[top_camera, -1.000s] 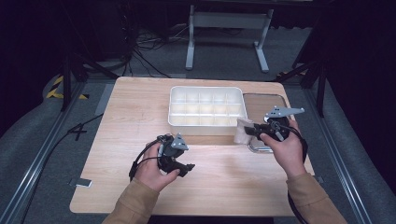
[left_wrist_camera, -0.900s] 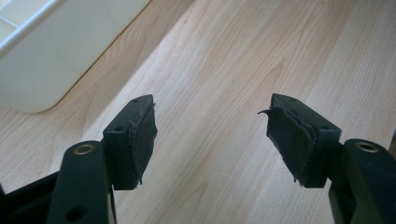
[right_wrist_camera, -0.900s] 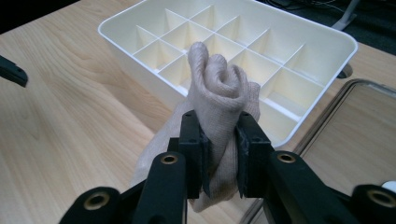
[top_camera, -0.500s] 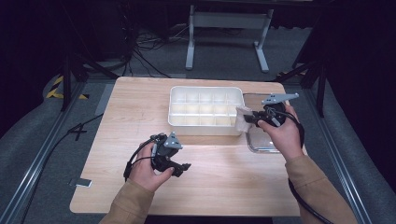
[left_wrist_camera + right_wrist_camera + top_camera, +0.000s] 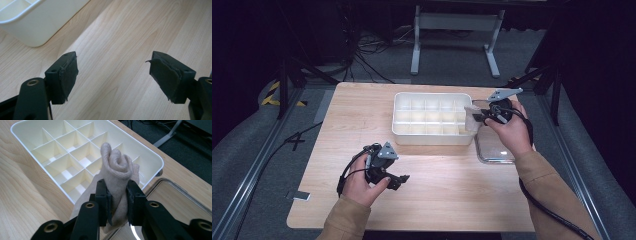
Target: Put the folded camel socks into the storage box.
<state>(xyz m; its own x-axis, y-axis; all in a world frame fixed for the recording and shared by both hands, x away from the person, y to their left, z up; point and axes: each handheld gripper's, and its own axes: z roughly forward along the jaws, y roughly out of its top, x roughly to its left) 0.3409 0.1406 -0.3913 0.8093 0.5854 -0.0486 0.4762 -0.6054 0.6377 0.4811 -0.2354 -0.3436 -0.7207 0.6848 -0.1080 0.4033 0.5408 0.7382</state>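
The right gripper [image 5: 117, 195] clamps a rolled beige sock [image 5: 117, 167] between its jaws, holding it above the right end of the white divided tray [image 5: 432, 137], just beside a clear lid [image 5: 494, 150] lying on the table [image 5: 452, 195]. The left gripper [image 5: 113, 75] hovers over bare wood near the tray's front; its jaws have just been opening and now stand wide apart, with nothing between them.
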